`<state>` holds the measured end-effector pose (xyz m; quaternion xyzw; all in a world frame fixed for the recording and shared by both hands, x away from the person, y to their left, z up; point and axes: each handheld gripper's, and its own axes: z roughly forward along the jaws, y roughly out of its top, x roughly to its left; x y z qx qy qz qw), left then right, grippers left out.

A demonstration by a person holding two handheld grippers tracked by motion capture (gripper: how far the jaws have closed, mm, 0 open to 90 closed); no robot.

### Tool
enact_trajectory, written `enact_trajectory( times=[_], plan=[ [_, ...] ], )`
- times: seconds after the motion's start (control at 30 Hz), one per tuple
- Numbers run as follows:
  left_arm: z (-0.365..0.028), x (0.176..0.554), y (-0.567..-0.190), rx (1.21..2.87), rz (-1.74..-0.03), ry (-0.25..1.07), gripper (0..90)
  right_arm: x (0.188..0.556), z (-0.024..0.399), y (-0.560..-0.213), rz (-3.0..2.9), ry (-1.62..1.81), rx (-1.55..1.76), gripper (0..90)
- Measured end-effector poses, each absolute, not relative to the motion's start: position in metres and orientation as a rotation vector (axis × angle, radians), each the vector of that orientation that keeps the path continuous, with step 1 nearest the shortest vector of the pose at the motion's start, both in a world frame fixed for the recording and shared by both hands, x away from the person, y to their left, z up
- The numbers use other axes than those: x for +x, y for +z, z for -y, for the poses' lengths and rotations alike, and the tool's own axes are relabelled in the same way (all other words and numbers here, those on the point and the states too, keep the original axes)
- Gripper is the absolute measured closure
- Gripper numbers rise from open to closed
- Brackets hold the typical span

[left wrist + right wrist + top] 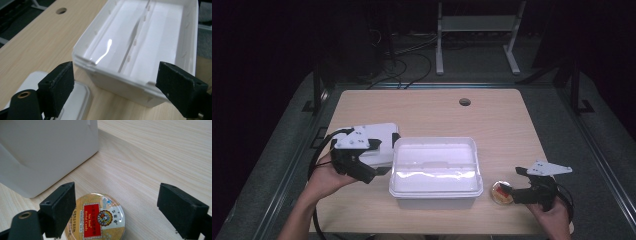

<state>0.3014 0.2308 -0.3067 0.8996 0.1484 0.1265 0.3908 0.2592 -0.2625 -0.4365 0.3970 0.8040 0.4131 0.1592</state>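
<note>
An open white plastic box [434, 196] stands in the middle of the table, its inside bare and glossy [117, 85]. Its white lid [379, 134] lies flat to the left of it. My left gripper [371, 175] hovers above the lid [76, 101], open, with nothing between its jaws, and faces the box's near corner. A small round gold candy tin [502, 193] with a red label sits right of the box. My right gripper [512, 194] is open and low over the table. The tin [96, 220] lies between its jaws, nearer the left one, untouched. The box wall [45, 152] rises just beyond.
The wooden table has a round cable hole [465, 102] near its far edge. Beyond the table stand a metal frame [477, 25] and loose cables on the dark floor. Bare tabletop lies behind and right of the box.
</note>
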Motion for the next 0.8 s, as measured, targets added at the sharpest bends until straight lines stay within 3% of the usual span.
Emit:
enact_trajectory(
  times=[0.53,0.8],
  plan=[
    [-0.164,0.325,-0.293,2.474,-0.161,0.187,33.8,0.259,0.264,-0.436,-2.311,1.185,1.12,14.8],
    [-0.139,0.333,-0.289,2.54,-0.105,0.122,36.8,0.26,0.261,-0.435,-2.316,1.179,1.109,14.8]
  ],
)
